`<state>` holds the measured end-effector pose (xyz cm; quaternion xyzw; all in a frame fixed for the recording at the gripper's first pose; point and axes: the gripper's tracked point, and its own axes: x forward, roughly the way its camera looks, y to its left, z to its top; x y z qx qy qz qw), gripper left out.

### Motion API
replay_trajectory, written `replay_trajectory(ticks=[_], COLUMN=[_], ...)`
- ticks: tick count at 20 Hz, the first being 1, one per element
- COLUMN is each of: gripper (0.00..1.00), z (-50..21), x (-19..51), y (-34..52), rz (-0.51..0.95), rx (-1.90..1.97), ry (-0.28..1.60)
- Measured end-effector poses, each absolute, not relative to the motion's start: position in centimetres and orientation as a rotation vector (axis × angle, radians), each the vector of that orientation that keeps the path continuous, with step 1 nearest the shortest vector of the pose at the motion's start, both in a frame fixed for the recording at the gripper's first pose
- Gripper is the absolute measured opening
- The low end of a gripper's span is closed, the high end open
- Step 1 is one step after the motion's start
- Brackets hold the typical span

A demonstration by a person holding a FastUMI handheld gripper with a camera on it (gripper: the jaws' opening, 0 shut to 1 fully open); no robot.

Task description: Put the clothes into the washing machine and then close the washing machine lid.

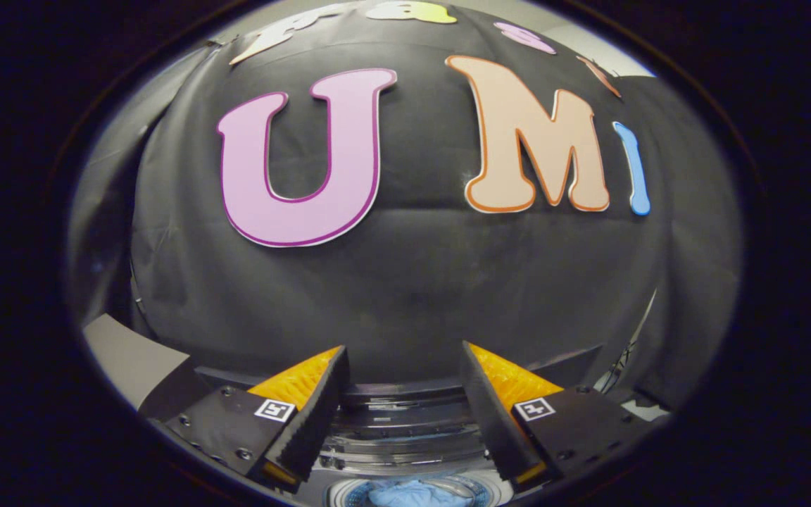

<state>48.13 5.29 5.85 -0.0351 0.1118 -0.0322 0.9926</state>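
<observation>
Two fingers: my gripper (404, 394) stands open at the bottom centre of the frame, nothing between the fingers, a wide gap from one ribbed inner face to the other
Finger shape: each one is a wedge, thick at the base and narrowing to a point at the tip, with a small square marker on the flat block behind it
Key relation: the washing machine (405, 429) sits below and just ahead of my fingers, its opening showing in the gap between them at the lower middle of the frame
Clothes: a pale blue bundle (416, 493) lies inside the drum at the very bottom centre, soft and crumpled, under the line of my fingertips; it looks already in, as far as I can judge
Lid: the stacked clear and grey bands just beyond my fingers look like the raised lid or the rim of the opening; I cannot tell which, nor how its hinge runs
Next move, my guess: reach forward and down over the opening for the lid edge, which should be hard, smooth and possibly slippery against the ribbed faces
Beyond: black cloth wall (412, 296), matte and lightly creased, fills the middle and upper frame
Lower left: a flat grey panel (127, 359), plain and smooth
</observation>
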Motion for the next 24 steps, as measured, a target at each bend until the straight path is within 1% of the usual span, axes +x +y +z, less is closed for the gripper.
replay_trajectory(ticks=[4,14,24], gripper=[0.97,0.97,0.97], z=[6.1,6.0,6.1], x=[46.6,44.1,41.9], y=[5.4,5.2,5.0], rz=[-0.074,-0.062,-0.055], rx=[-0.074,-0.086,-0.080], ry=[0.187,0.194,0.129])
